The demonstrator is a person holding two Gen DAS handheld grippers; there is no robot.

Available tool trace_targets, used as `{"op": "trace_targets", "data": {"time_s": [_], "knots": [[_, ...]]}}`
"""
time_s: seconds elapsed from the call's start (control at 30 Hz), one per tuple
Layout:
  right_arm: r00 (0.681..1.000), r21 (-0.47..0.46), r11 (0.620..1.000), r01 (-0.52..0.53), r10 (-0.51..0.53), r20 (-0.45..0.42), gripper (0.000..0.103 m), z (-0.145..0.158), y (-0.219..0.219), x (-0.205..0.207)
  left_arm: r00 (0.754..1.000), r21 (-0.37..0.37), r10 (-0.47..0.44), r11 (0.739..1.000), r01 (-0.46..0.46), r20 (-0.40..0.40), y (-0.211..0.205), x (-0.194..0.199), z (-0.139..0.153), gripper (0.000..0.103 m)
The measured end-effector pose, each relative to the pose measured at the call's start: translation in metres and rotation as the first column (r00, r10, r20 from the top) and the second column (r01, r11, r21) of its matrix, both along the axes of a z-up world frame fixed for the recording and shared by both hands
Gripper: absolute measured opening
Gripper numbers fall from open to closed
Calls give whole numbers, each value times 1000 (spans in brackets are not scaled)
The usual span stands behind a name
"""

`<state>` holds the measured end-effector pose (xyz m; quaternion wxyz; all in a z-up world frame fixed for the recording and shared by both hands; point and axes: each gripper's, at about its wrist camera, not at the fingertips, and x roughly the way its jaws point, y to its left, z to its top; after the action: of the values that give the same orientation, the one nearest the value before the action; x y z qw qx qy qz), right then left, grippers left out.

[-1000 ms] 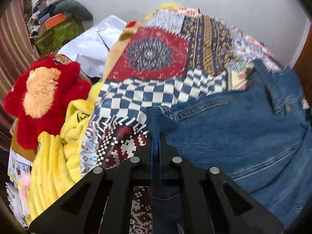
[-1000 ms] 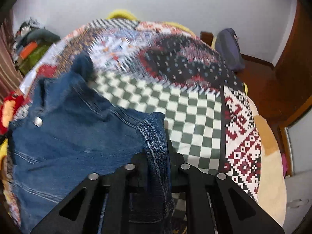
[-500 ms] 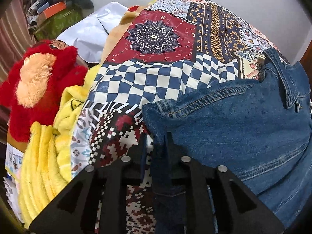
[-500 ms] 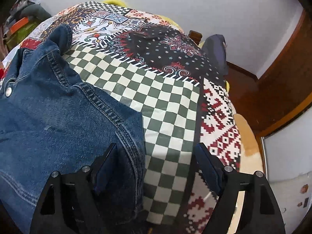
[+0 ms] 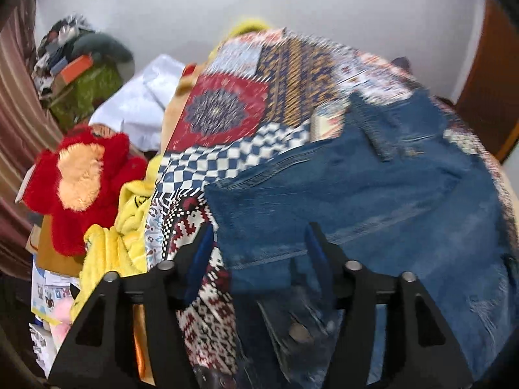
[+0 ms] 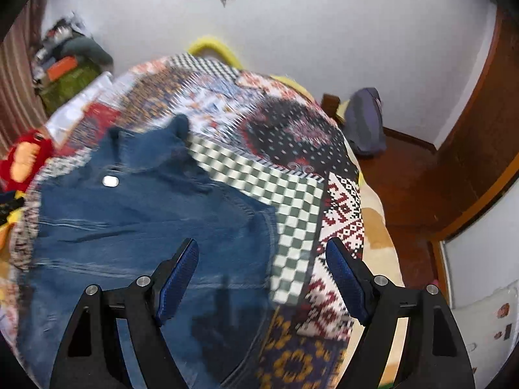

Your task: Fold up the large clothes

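Both tools (image 5: 258, 243) (image 6: 261, 272) above denim jacket (image 5: 373, 201)

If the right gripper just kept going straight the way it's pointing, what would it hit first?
Probably the denim jacket, near its edge by the quilt. The right gripper stands open with nothing between its fingers; depth is unclear.

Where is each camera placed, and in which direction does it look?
Left wrist: sits on the left gripper, looks forward and down at the denim jacket; its black fingers show, opening, clear of the denim.
Right wrist: sits on the right gripper, looks down at the jacket's other edge; only its fingers show, apart.
Shared: jacket, patchwork bedcover, red plush toy.
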<state>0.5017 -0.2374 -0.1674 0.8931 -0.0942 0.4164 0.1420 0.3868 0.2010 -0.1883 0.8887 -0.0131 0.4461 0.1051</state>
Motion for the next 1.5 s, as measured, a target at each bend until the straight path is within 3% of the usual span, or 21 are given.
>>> {"op": "trace_targets", "data": {"time_s": [0.2,0.47,0.73,0.83,1.03,1.23,1.33,1.5], "knots": [[1000,55,998,-23,23,2,91,34,-4,-66,996,-2,-58,998,59,73,-33,-54,39,83],[997,91,993,-75,75,1,91,45,-18,-156,990,-66,-80,994,88,117,-57,-133,51,94],[995,121,992,-45,55,-85,92,6,-35,-226,999,-134,-33,990,36,21,-63,-205,9,94],[989,129,991,-43,60,-136,92,-16,-40,-244,1000,-196,8,980,-13,-24,-60,-225,-18,94],[964,139,990,-24,60,-260,92,-56,-49,-260,992,-330,84,937,-110,-93,-51,-251,-62,94],[933,238,971,36,53,-357,92,-81,-62,-268,984,-410,100,899,-153,-147,-51,-253,-90,94],[918,302,950,78,49,-393,92,-87,-70,-266,988,-466,75,875,-129,-134,-54,-253,-94,92],[916,339,935,100,47,-399,92,-91,-70,-266,994,-441,54,893,-92,-98,-57,-254,-88,73]]}}
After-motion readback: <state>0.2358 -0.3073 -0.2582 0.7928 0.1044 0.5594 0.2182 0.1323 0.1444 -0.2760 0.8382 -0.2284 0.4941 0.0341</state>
